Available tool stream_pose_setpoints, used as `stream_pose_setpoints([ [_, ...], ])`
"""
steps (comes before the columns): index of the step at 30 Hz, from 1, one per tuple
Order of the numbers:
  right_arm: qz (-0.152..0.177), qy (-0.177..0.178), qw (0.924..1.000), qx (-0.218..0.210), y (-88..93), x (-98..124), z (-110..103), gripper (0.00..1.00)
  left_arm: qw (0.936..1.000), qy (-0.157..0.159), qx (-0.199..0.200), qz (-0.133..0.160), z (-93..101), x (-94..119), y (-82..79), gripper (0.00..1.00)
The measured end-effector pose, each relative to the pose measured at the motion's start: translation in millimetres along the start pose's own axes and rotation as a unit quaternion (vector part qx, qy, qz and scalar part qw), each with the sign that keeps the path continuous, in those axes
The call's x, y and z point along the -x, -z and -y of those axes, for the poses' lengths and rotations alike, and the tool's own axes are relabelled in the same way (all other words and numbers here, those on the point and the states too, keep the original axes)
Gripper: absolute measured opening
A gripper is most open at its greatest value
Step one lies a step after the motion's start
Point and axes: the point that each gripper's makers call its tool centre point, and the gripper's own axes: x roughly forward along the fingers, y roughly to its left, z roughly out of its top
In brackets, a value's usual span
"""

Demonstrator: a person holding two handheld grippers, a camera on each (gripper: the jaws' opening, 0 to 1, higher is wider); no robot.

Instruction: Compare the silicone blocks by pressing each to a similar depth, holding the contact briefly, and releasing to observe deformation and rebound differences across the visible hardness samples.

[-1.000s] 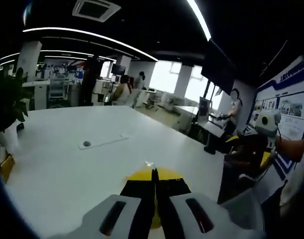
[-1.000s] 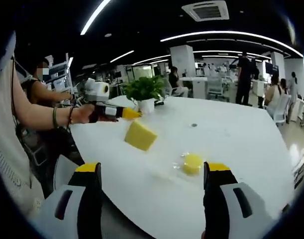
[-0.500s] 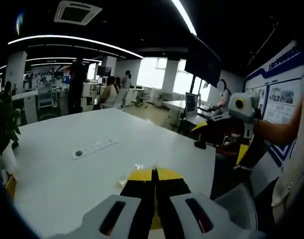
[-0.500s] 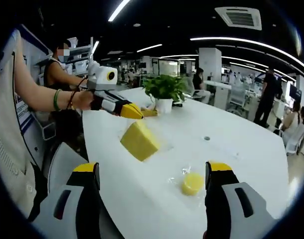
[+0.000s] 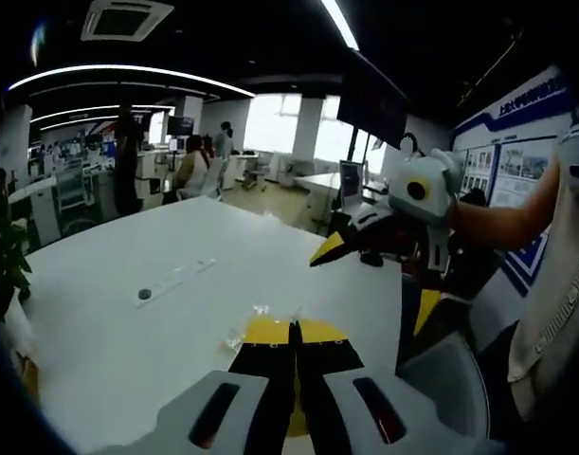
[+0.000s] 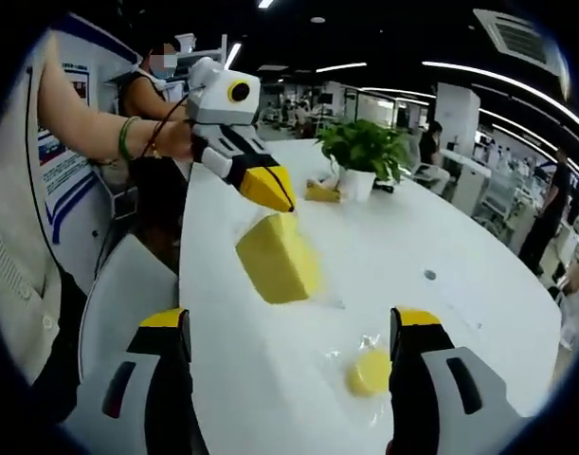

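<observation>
A yellow silicone block [image 6: 278, 258] hangs tilted just above the white table [image 6: 270, 379]. My left gripper [image 6: 281, 201] comes in from the upper left, shut on the block's top edge. In the left gripper view its jaws [image 5: 292, 327] stand shut and cover the block. A round yellow silicone disc [image 6: 370, 372] lies on the table in clear wrap, right of the block. My right gripper [image 6: 289, 318] is open and held back from both samples, with nothing between its fingers. In the left gripper view the right gripper [image 5: 370, 280] comes in from the right, jaws apart.
A potted plant [image 6: 365, 152] stands at the table's far end, with a small yellow object [image 6: 319, 192] at its base. A round socket [image 5: 144, 294] sits in the tabletop. A grey chair [image 6: 118, 303] is at the near edge. People stand further back in the office.
Both cameras have swung. The right gripper view has closed in on the block and left gripper, and the right gripper has come into the left gripper view. Jaw states are unchanged.
</observation>
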Motion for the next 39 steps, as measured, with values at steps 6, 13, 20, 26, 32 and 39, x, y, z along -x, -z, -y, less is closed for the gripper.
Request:
stream_pose_setpoints([
  [6,-0.010,-0.045,0.9987,0.019,-7.4,-20.9,-3.0,0.84,0.9998,0.015,-0.003,-0.010,-0.6,-4.3,-4.6,0.00],
  [13,-0.035,-0.069,0.9959,0.047,-8.8,-42.5,6.3,0.79,0.9991,0.039,-0.013,-0.009,10.8,-9.7,-14.9,0.00],
  [20,-0.050,-0.086,0.9932,0.060,-9.8,-56.1,11.7,0.77,0.9982,0.057,-0.018,-0.010,18.1,-13.7,-20.3,0.00],
  [26,-0.057,-0.111,0.9889,0.080,-8.6,-65.4,7.4,0.68,0.9971,0.071,-0.025,-0.010,28.0,-15.6,-23.9,0.00],
  [32,-0.044,-0.126,0.9872,0.088,-13.2,-69.8,2.4,0.55,0.9961,0.084,-0.029,-0.007,31.9,-15.9,-28.4,0.00],
  [39,-0.042,-0.136,0.9850,0.098,-13.9,-73.0,-1.9,0.41,0.9949,0.094,-0.037,-0.007,35.0,-15.7,-30.7,0.00],
])
